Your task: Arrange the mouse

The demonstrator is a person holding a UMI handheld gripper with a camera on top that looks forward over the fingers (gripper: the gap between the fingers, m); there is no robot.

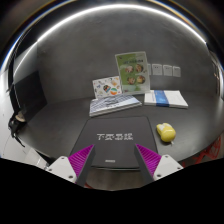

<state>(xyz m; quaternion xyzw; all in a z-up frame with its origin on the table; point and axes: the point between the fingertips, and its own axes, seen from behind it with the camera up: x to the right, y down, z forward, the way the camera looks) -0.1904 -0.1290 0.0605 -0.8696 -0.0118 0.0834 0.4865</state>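
The two-finger gripper (118,160) hovers low over a dark grey tabletop (60,118), its fingers spread well apart with nothing between them but the near end of a flat black rectangular pad bearing a line of white characters (114,145). The purple pads (80,157) face inward across that gap, empty. The task's thing, a small rounded yellow mouse (166,132), sits on the table just off the right edge of the black pad, ahead of the right finger and apart from it. It probably needs to go onto the pad, so the gripper looks lined up on the pad, not on the mouse, and would need to swing right to reach it. Beyond lie a white-and-blue booklet (165,98), a stack of printed sheets (113,104), and an upright green-bordered picture card (131,68).
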